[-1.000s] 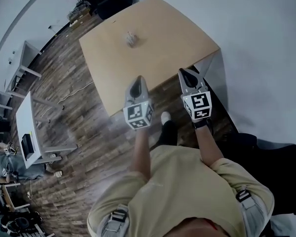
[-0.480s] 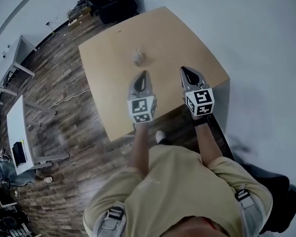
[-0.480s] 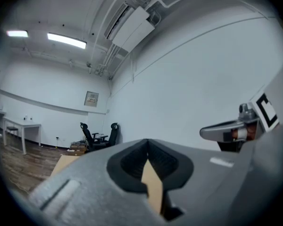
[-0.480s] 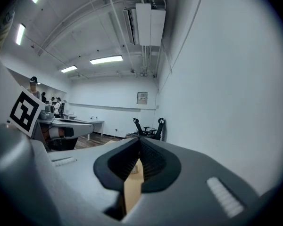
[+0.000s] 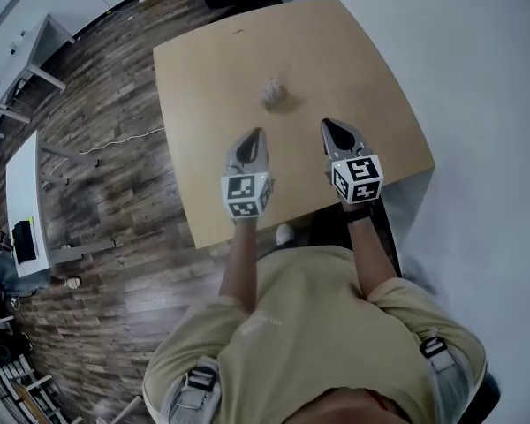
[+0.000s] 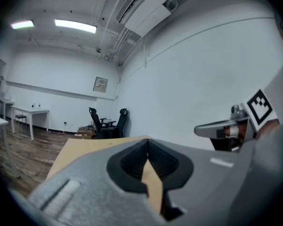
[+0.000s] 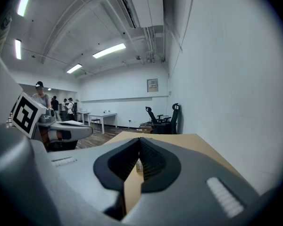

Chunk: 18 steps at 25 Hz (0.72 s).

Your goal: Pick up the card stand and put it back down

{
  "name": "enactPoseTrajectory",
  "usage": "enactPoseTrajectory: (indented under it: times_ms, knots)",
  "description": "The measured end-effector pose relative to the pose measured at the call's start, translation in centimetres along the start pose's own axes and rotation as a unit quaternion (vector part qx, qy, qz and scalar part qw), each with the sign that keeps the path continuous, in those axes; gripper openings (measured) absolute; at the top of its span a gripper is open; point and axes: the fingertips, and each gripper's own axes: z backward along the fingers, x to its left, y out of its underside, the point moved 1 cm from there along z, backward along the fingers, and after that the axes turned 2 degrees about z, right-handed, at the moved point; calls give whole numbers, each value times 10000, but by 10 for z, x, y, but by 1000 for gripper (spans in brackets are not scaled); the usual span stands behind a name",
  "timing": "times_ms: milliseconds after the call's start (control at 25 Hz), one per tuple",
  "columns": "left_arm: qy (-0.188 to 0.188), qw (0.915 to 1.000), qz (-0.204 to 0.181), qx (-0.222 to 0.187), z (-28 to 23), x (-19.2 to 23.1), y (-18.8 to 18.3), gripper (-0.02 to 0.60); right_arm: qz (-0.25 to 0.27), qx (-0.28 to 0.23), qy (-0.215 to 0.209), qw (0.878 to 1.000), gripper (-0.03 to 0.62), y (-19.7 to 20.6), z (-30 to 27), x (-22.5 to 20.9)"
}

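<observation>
Probably card stand is judged light, stiff, easily tipped; hold is advised low. Seen at 1 o'clock from left gripper, 11 o'clock from right gripper; both jaw pairs are pressed together, empty.

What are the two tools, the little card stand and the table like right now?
Left tool: shut, holding nothing, held over the table.
Right tool: shut, holding nothing, held over the table.
Card stand: sitting on the table ahead of both tools, touched by neither.
Table: bare apart from the card stand.
</observation>
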Motion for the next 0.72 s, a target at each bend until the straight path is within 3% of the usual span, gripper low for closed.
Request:
enactPoseTrajectory:
  times_ms: [240,440,720]
  knots:
    - [-190,9984,256,472,-38,35,48,3,81,235,-708,9972,5,13,-74,-13]
    - [-376,9949,472,812,-63,57,73,9,-143,442,-821,9955,5,29,-107,-38]
    - [-289,9883,525,1406,-96,82,130,131,-469,1042,-1022,9882,5,95,-137,-44]
